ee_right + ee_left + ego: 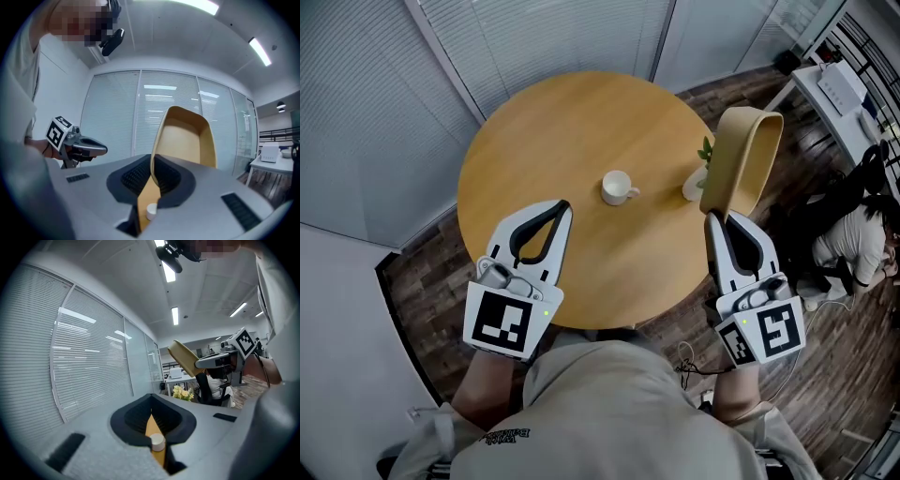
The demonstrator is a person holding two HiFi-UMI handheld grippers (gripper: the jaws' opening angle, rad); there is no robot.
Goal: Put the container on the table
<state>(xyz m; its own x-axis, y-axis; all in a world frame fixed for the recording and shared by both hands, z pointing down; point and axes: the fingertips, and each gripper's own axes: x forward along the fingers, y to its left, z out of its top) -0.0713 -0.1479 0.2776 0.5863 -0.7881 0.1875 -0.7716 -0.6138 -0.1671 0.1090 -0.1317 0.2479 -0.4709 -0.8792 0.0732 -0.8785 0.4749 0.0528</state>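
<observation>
- Container [741, 155], a tan open-topped bin with rounded corners, is held in the air at the centre right of the head view, over the right edge of the round wooden tabletop [553, 141] and not resting on it.
- Right gripper [719, 220] grips it from below. In the right gripper view the jaws pinch one thin side wall of the container [185, 138], which rises from the jaws into the upper middle of the frame, with its hollow inside facing the camera.
- Left gripper [562, 208] hovers over the near left part of the tabletop, at the lower left of the head view. Its jaws are pressed together at the tips with nothing between them.
- In the left gripper view, a sliver of tabletop and a white cup [157, 442] show through the loop between the closed jaws.
- That cup [617, 187] stands near the middle of the tabletop, well apart from both grippers.
- A small plant [697, 173] in a white pot stands near the right edge of the tabletop. In the head view the container partly overlaps it, and the left gripper view shows the container [185, 357] tilted in the air above the yellow flowers [183, 392].
- Slatted blinds behind glass fill the upper left of the head view.
- A white desk [839, 89] is at the upper right, and a seated person [853, 239] is at the right edge.
</observation>
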